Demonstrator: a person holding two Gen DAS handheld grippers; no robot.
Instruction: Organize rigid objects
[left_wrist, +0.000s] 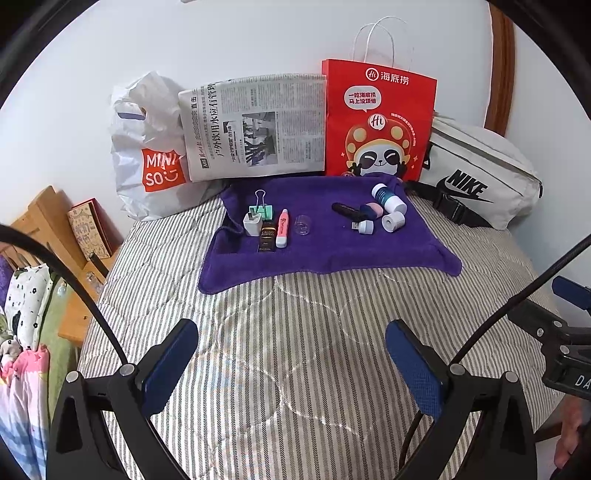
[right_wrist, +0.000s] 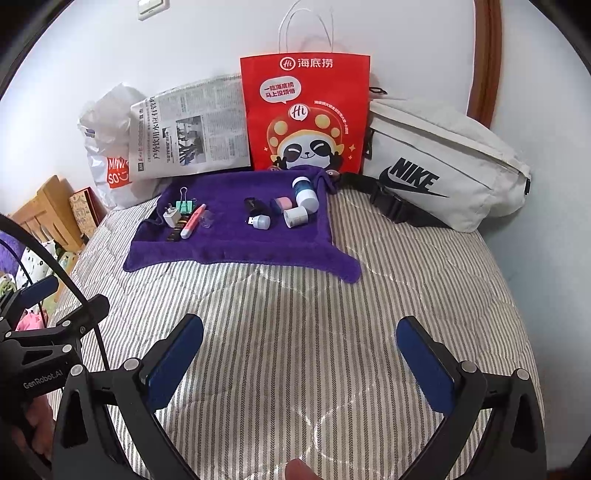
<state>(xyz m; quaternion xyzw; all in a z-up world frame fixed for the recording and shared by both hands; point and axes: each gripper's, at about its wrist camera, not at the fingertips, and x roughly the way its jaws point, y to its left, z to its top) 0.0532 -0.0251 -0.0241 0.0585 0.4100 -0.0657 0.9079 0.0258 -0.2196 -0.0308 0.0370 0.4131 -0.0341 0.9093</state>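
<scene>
Both hand-held grippers hang low over the striped quilted bedcover (left_wrist: 295, 332), well short of the small things, and both are spread wide with nothing between their blue pads: the left gripper (left_wrist: 291, 365) and the right gripper (right_wrist: 300, 362) alike.

The rigid objects lie ahead of the grippers on a purple terry towel (left_wrist: 325, 254), in two loose clusters. Ahead and to the left of the left gripper sit a white wall-plug charger (left_wrist: 252, 223), a mint-green binder clip (left_wrist: 264, 210) just behind it, a dark brown rectangular packet with gold lettering (left_wrist: 267, 237), a pink-and-white highlighter pen (left_wrist: 282, 229) and a clear little cup (left_wrist: 303, 225) that is hard to make out, possibly glass or plastic. Ahead and to the right lie a black oblong stick (left_wrist: 347, 211), a white USB plug light (left_wrist: 364, 226), a pink-and-navy rounded piece (left_wrist: 373, 210), a white-and-teal cylindrical bottle (left_wrist: 388, 197) on its side and a small white round cap (left_wrist: 393, 222).

As a judgement, this fits either end of the job: the left cluster stands fairly neatly side by side, as sorted things would, while the right cluster lies tumbled and touching, as things awaiting sorting would. No container on the towel shows where they should go.
</scene>
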